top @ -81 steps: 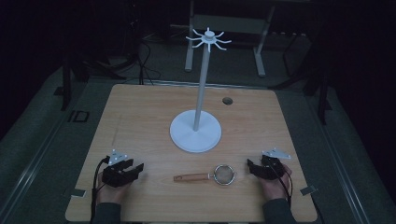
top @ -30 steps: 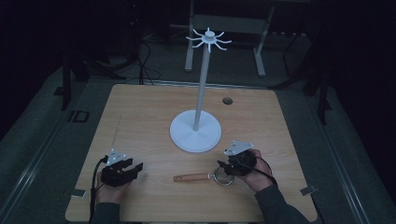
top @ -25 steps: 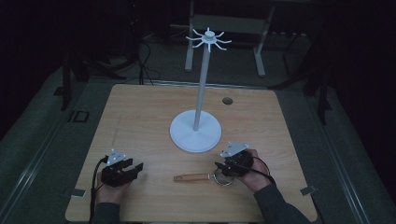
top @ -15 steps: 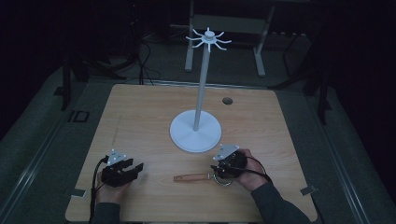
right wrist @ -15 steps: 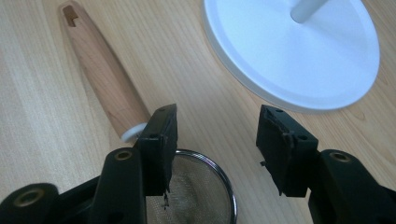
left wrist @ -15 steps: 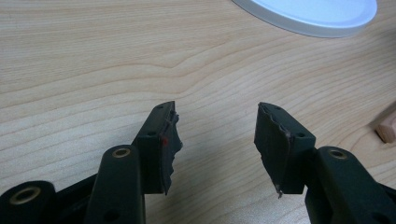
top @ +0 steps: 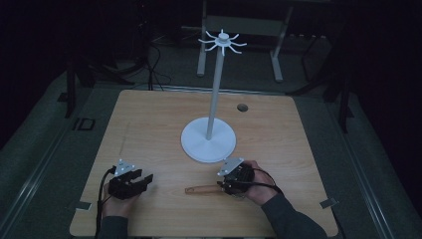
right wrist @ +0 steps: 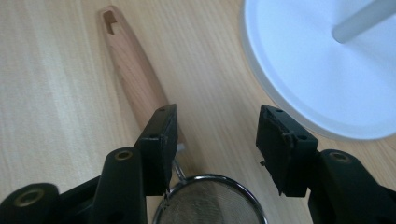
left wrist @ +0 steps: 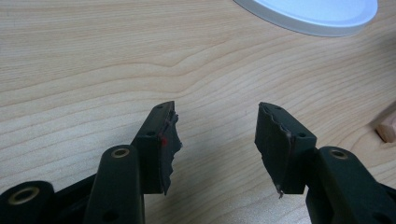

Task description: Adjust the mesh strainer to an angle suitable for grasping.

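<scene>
Both tongs, left point(left wrist: 217, 140) and right point(right wrist: 215, 140), gape over strainer point(right wrist: 210, 200), grasping nothing.

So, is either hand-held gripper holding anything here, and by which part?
Nothing held: right hand-held gripper open over the strainer, left hand-held gripper open over table.

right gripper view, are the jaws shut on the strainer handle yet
No, the right gripper stands open: its jaws are apart with bare table between them, and the strainer's wooden handle lies under the left jaw, not clamped.
</scene>
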The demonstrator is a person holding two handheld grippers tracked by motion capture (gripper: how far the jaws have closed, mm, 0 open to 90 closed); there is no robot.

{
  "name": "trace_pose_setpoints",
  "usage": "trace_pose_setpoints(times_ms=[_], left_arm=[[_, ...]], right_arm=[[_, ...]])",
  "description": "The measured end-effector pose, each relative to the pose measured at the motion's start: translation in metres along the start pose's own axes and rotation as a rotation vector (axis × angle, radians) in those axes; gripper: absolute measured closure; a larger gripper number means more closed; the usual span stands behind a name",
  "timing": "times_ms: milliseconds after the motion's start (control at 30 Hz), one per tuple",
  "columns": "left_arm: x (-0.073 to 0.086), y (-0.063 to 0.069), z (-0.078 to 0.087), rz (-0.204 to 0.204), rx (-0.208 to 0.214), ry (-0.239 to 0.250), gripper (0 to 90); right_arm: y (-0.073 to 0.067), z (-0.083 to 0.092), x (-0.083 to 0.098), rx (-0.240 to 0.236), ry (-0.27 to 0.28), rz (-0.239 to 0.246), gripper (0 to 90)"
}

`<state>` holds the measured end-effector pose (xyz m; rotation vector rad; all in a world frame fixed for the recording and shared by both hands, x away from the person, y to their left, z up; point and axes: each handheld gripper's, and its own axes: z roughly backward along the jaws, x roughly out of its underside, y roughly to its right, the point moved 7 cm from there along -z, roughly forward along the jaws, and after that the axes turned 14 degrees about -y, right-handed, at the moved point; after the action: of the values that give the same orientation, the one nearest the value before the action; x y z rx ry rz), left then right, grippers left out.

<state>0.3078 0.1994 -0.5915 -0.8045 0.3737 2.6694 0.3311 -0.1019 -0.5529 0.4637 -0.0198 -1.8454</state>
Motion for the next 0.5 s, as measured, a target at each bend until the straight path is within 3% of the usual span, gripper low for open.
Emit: trace_pose_setpoints(times_ms=[500], left_arm=[[0.000,-0.001,0.000,0.005,0.001,0.001,47.8]], right_arm=[[-0.022,-0.014,-0.009,-0.073,-0.036,0.077,51.3]])
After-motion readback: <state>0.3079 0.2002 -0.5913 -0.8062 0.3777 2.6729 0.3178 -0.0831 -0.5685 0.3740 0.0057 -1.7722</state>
